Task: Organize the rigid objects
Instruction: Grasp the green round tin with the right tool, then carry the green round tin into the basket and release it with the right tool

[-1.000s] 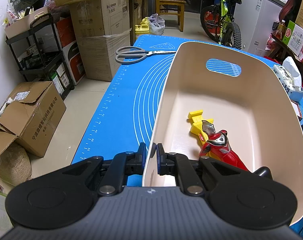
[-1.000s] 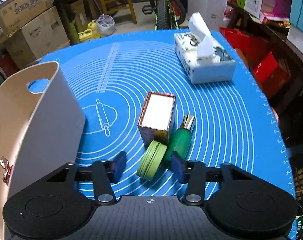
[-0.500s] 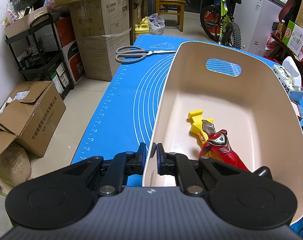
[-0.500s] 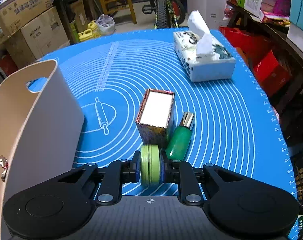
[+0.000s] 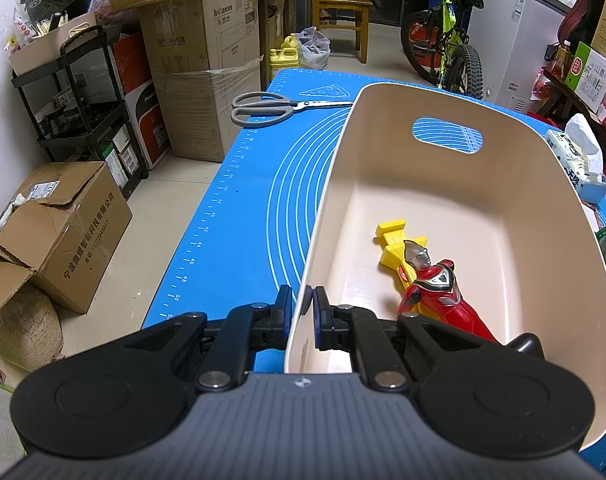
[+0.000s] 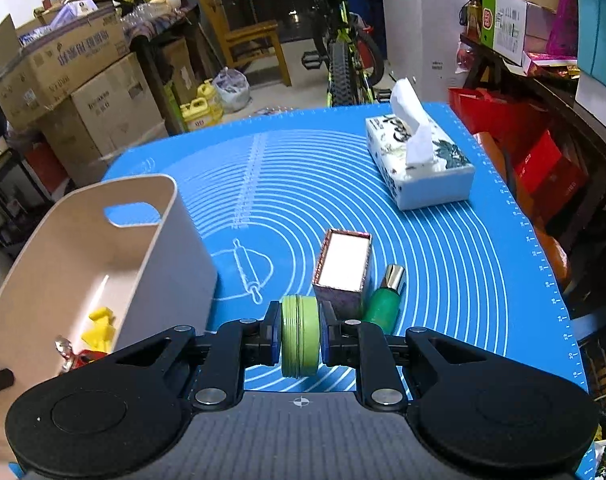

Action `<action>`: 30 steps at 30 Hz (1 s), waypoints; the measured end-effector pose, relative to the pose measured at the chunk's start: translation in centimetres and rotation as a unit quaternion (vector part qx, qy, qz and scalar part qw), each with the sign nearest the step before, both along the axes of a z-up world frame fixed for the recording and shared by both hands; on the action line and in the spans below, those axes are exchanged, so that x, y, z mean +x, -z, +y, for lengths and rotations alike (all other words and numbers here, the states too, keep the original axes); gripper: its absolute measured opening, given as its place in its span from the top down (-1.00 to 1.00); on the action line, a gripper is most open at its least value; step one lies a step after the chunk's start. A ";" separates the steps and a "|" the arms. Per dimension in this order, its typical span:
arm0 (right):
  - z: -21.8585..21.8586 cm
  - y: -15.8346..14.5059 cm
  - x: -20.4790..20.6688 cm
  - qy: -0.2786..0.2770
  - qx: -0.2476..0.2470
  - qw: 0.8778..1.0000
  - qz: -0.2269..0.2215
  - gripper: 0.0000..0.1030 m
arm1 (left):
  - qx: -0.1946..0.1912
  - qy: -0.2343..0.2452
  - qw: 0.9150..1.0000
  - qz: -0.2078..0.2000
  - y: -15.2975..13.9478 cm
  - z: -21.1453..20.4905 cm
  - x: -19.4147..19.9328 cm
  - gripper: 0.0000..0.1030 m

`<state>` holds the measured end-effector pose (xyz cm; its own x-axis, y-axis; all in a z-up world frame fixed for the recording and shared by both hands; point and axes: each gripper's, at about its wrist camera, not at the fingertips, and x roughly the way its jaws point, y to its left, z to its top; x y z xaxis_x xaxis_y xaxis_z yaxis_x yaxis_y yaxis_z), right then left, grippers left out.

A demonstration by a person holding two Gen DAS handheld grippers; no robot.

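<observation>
**Tin gripped on edge, bin held at the rim**

Left wrist view: the left gripper [image 5: 302,312] is clenched on the near wall of the cream bin [image 5: 335,168], one finger outside the wall and one inside. The bin sits on the blue mat [image 5: 239,216]. On its floor lie a red and silver toy figure [image 5: 439,292] and a yellow toy piece [image 5: 395,240], touching each other; the figure partly overlaps the yellow piece. Gray-handled scissors [image 5: 263,108] lie on the mat beyond the bin, near the far left edge. A tissue box [image 5: 575,168] shows past the bin's right wall.

Right wrist view: the right gripper [image 6: 299,334] grasps a round green tin [image 6: 299,336] standing on edge between its fingers, above the mat [image 6: 463,280]. Just beyond the tin are a small patterned box [image 6: 345,268] and, beside it on the right, a green bottle [image 6: 383,304] with a shiny cap lying on the mat. The bin [image 6: 175,256] stands to the left, the yellow piece [image 6: 99,324] visible inside. The tissue box [image 6: 423,168] sits farther back on the right.
</observation>
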<state>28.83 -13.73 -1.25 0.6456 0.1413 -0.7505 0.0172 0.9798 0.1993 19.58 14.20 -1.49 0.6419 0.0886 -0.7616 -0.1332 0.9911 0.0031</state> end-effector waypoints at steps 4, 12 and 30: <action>0.2 -1.6 -0.8 -0.001 0.011 1.000 -0.020 0.45 | 0.001 0.000 1.000 0.000 0.0 0.0 0.0 0.75; 2.4 -5.9 -2.8 -0.023 0.039 0.995 -0.091 0.45 | 0.000 0.000 1.000 0.000 0.1 0.0 0.0 0.76; 14.6 -4.9 -3.9 -0.156 0.007 0.984 -0.086 0.45 | 0.002 -0.003 1.000 0.000 0.2 -0.1 0.0 0.75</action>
